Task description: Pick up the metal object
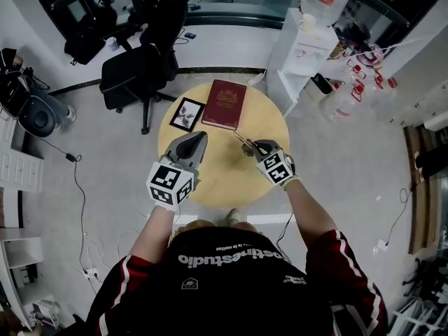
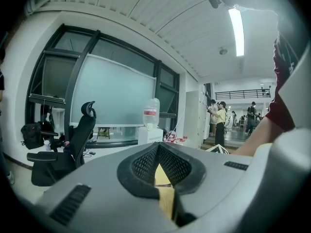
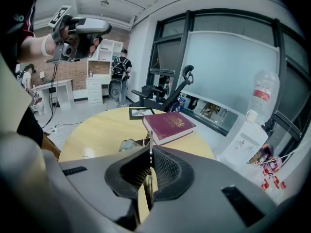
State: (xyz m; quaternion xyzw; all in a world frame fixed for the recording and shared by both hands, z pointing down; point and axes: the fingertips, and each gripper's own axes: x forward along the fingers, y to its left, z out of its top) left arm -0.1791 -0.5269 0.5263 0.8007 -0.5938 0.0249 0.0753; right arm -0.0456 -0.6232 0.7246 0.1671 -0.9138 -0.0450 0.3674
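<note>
My right gripper [image 1: 254, 148] [image 3: 149, 155] is shut on the metal object [image 1: 244, 143] [image 3: 150, 141], a thin shiny piece. It stands on edge between the pads and sticks out forward over the round wooden table [image 1: 217, 177] [image 3: 92, 130]. A bent part of it shows just left of the jaws, low above the tabletop. My left gripper [image 1: 198, 137] [image 2: 158, 147] is held up over the table's left half. Its jaws are together at the tips with nothing between them. It also shows raised at the upper left of the right gripper view [image 3: 82, 30].
A dark red book [image 1: 225, 104] [image 3: 169, 124] and a small black picture frame [image 1: 187, 114] [image 3: 140, 112] lie at the table's far side. A black office chair [image 1: 140, 72] stands beyond on the left, a white cabinet with a water bottle [image 1: 311, 40] on the right. People stand far off [image 2: 219, 123].
</note>
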